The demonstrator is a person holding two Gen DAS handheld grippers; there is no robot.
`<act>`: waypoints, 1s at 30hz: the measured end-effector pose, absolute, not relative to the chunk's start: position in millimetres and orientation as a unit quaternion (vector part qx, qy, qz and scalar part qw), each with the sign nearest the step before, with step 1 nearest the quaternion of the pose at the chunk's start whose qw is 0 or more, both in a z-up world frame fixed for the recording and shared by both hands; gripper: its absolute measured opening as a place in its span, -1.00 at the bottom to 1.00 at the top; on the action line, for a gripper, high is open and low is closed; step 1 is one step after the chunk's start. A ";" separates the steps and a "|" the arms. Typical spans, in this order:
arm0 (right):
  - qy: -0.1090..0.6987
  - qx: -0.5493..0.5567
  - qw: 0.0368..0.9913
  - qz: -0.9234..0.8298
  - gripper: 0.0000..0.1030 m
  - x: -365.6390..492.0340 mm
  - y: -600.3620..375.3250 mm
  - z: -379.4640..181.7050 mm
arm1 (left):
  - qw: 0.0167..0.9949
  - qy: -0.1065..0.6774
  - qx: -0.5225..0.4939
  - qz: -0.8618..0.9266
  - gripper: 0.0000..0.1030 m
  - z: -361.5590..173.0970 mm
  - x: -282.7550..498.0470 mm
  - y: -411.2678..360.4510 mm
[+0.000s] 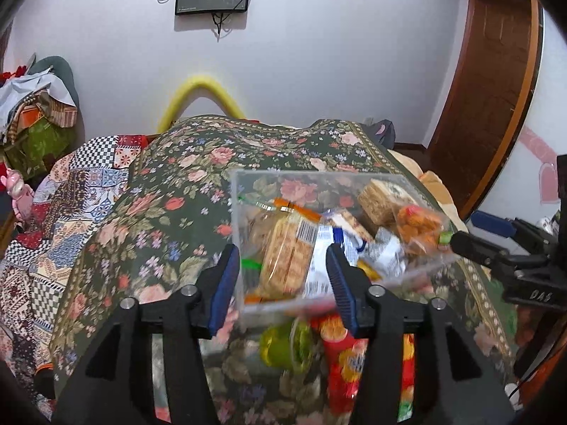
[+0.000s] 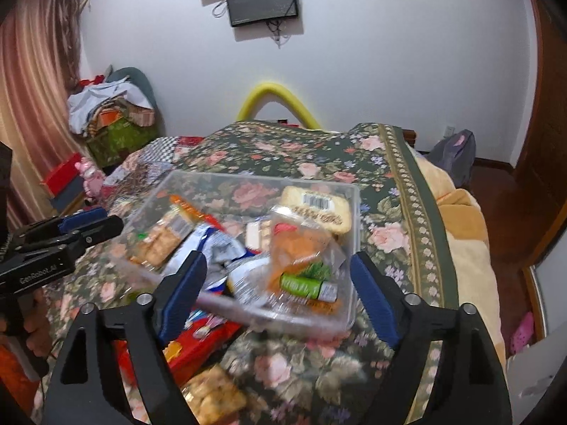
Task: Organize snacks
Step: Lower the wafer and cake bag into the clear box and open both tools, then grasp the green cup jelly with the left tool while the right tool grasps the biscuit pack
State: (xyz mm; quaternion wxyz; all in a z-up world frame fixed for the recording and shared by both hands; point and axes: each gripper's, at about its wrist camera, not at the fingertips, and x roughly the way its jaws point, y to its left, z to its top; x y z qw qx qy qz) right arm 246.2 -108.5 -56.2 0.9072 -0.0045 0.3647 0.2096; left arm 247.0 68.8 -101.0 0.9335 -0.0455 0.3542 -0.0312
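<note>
A clear plastic box full of snack packs stands on the floral bedspread; it also shows in the right wrist view. It holds a cracker pack, a wafer block and an orange snack bag. My left gripper is open, its fingers either side of the box's near left corner. My right gripper is open, its fingers astride the box's near right part. Neither holds anything. A red snack bag and a green-yellow item lie loose in front of the box.
A red pack and a pale biscuit pack lie near the box. The bed drops off at the right to a wood floor. A patchwork quilt lies on the left. A yellow foam tube stands at the wall.
</note>
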 end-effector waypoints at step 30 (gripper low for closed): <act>0.470 0.006 0.840 0.272 0.73 195.5 -88.7 -127.7 | 0.892 0.443 -0.085 -0.031 0.09 -180.0 199.0 79.7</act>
